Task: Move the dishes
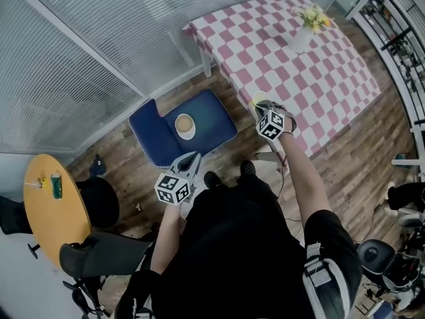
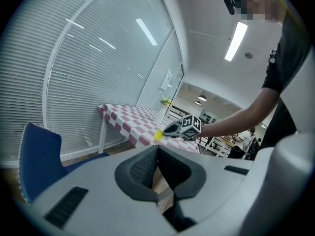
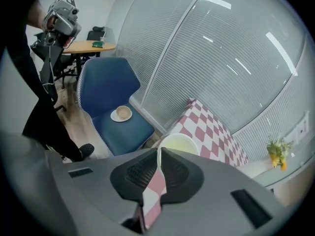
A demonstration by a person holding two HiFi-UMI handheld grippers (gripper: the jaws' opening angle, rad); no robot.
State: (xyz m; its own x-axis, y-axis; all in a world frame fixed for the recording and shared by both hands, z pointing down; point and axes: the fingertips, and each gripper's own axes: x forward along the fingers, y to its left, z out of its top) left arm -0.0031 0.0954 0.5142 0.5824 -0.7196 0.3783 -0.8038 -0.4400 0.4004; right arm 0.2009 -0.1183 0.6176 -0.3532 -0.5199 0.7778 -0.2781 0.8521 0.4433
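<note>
Left gripper (image 2: 157, 150) close to the body, fingers together, nothing between them. Right gripper (image 3: 159, 156) fingers clamped on the rim of a pale yellow bowl (image 3: 180, 142), held over the checkered bench's (image 1: 319, 78) near edge. Cup on saucer (image 1: 185, 125) sits on the blue chair (image 1: 211, 115) beside it.

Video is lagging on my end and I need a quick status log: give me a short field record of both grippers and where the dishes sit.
left gripper: jaws together, nothing between them
right gripper: clamped on the rim of the pale yellow bowl
bowl position: held at the edge of the checked table; contact with it cannot be told
cup and saucer: on the seat of the blue chair
vase of flowers: standing on the checked table, far end
</note>
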